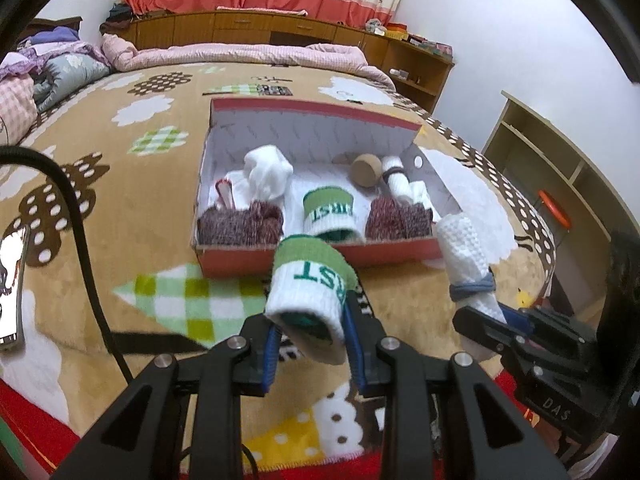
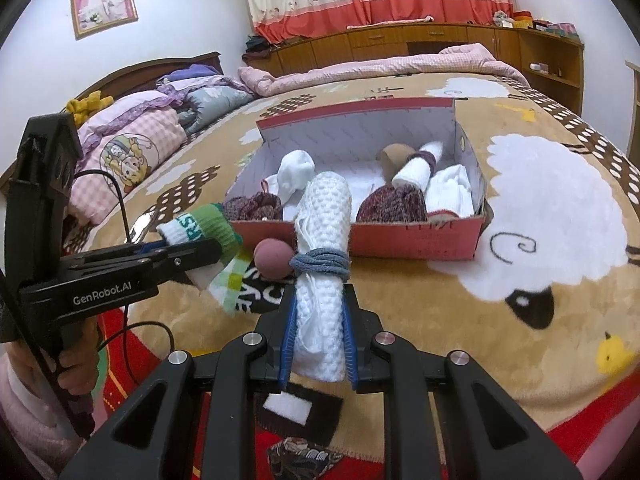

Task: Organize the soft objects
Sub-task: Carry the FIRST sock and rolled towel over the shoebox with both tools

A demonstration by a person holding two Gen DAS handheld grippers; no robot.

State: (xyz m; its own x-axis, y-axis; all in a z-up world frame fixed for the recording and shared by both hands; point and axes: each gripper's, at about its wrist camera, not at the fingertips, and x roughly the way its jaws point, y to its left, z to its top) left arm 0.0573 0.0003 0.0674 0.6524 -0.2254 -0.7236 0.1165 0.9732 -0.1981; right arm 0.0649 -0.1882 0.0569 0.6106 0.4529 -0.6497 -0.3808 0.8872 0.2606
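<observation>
My left gripper [image 1: 310, 334] is shut on a rolled green-and-white sock [image 1: 310, 284], held above the blanket just in front of the red shoebox [image 1: 320, 256]. It also shows in the right wrist view [image 2: 200, 232]. My right gripper [image 2: 320, 316] is shut on a rolled white towel [image 2: 326, 240] bound with a blue hair band [image 2: 320, 264], also in front of the box. The box holds a matching green-white sock [image 1: 328, 212], two maroon knit pieces [image 1: 240, 222], white socks [image 1: 266, 172] and a small white roll [image 1: 396, 178].
A pink ball [image 2: 272, 258] lies on the blanket before the box. A phone [image 1: 12, 284] lies at the left. A black cable [image 1: 80, 232] crosses the tan patterned blanket [image 1: 120, 200]. Pillows and quilts are at the far left, wooden cabinets behind.
</observation>
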